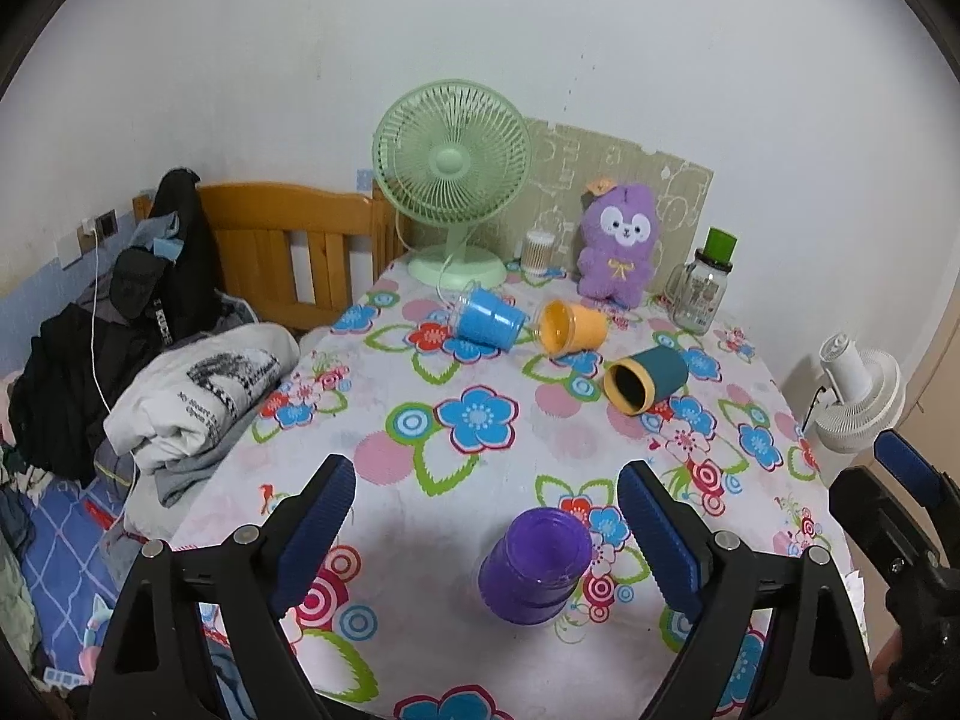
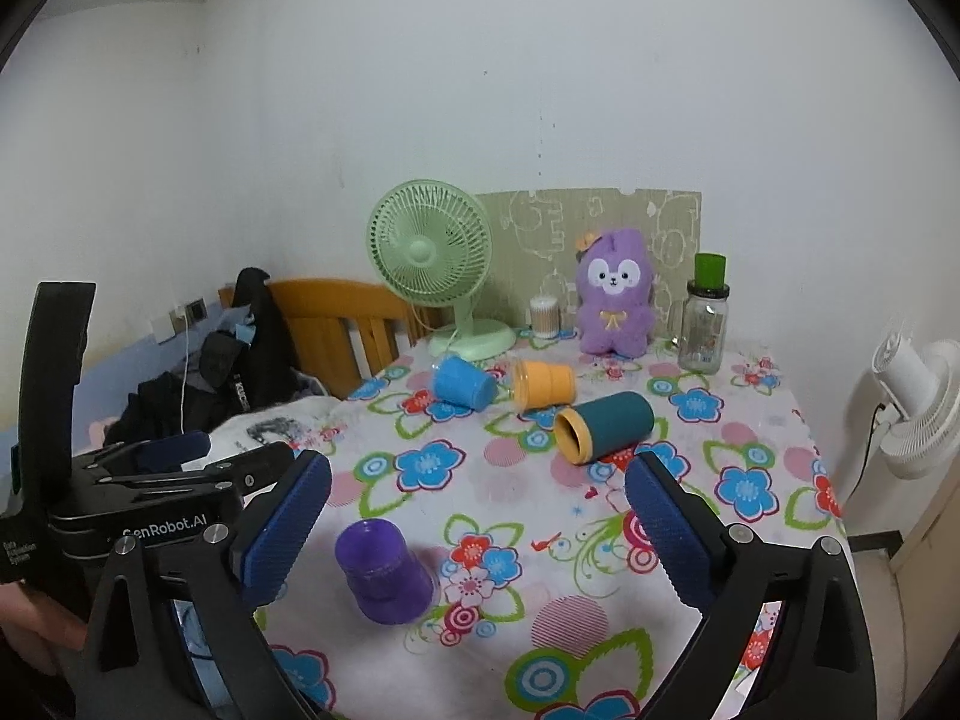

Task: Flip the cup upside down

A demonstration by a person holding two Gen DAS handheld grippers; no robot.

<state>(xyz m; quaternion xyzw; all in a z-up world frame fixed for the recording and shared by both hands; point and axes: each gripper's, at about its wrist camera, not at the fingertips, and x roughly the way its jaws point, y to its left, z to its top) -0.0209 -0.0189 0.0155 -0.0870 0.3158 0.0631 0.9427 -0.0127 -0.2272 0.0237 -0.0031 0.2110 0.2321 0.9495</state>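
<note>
I am looking at a table [image 1: 384, 420] covered in a white cloth with bright flowers, pushed against a plain white wall. At the far edge, around twelve o'clock in my left wrist view, stand a green fan [image 1: 451, 171], a purple plush toy [image 1: 618, 246] and a glass jar [image 1: 701, 294] with a green cap. A wooden bed frame [image 1: 288, 246] piled with clothes sits at ten o'clock, and a white fan [image 1: 855, 396] at three o'clock, off the table.

Three cups lie on their sides mid-table: a blue cup [image 1: 486, 317], a yellow cup [image 1: 570, 327] just beside it (whether they touch I cannot tell), and a teal cup [image 1: 645, 379] with a yellow rim, a little apart.

The purple cup [image 1: 537, 564] stands mouth down on the cloth, base up, at six o'clock in my left view.

My left gripper [image 1: 486, 531] is spread wide, its blue pads either side of the purple cup without touching it; it holds nothing. My right gripper [image 2: 477, 534] is spread just as wide and empty, with the purple cup [image 2: 384, 570] near its left pad [image 2: 282, 531], apart from it.
</note>
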